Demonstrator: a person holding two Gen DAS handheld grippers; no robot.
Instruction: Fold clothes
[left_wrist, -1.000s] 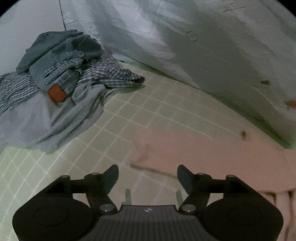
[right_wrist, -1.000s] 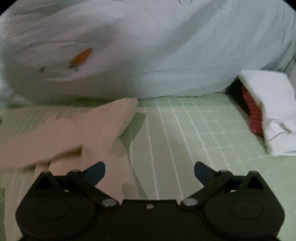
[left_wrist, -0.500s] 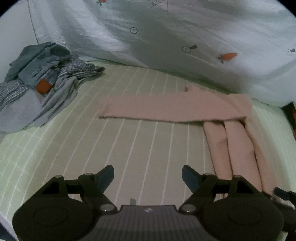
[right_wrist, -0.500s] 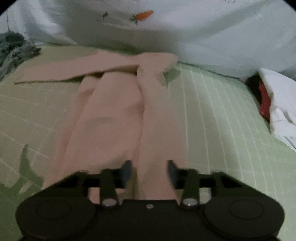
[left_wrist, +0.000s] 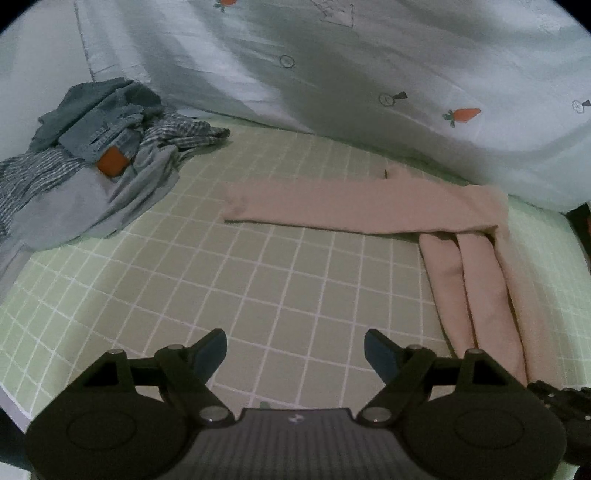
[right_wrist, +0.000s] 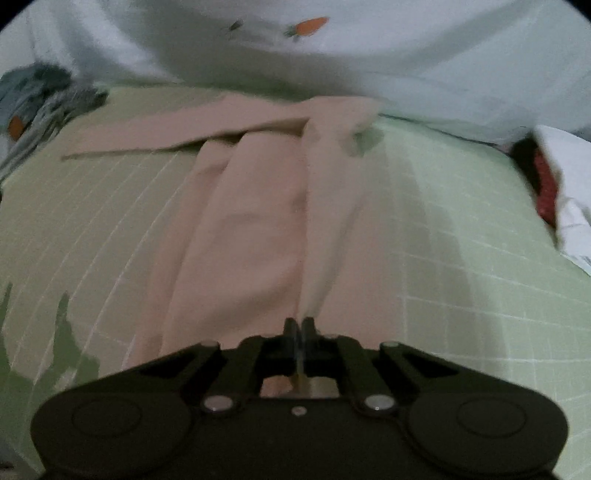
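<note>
My right tool clamps one pink garment; left tool spread apart, one clothes pile at ten o'clock.

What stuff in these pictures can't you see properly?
- Pink garment: its near end is hidden behind the left gripper in the left wrist view.
- Right gripper: only a dark corner shows at the left view's edge; whether cloth sits between its shut fingers is too blurred in the right view.
- Clothes pile: cut off by the left edge.
- Red and white things: blurred, cut off at right.
</note>
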